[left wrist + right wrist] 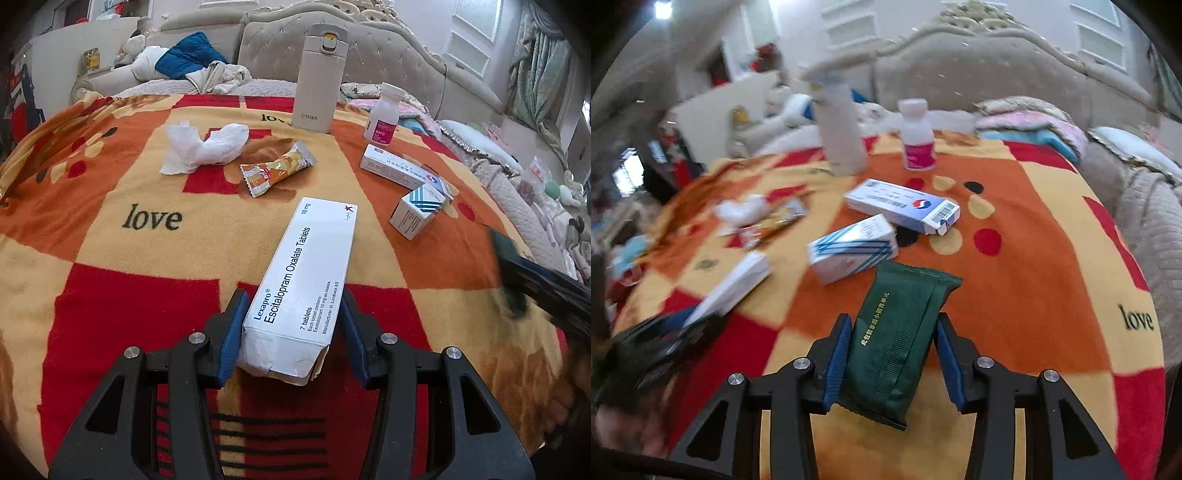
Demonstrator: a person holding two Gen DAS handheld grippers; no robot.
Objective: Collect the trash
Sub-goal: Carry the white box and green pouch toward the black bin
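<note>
The left gripper [291,314] is clamped on the near end of a white Lexapro tablet box [303,284], both blue pads pressed to its long sides; the crumpled flap end points back toward the camera and the far end reaches out over the blanket [110,258], a red, orange and cream checked one printed with "love".

The right gripper [892,345] holds a dark green foil packet [897,339] between its pads. The left pad touches it; at the right pad contact is harder to judge, though the packet fills the gap and sits raised off the blanket.

Toward the blanket's far edge stands a cream Tiger flask [320,79], with a white pill bottle [382,114] bearing a magenta label just to its right. Nearer, on the right side, a long white medicine box [402,168] lies with an end flap open, and a smaller blue-striped box [419,212] sits just in front of it, touching or nearly so.

Left of centre lie a crumpled white tissue [201,147] and, beside it, an orange snack wrapper [279,170] (twisted, with crimped ends). These two are well apart from both grippers.

The right-wrist view is blurred along its left side, where the left gripper and its box appear smeared.
</note>
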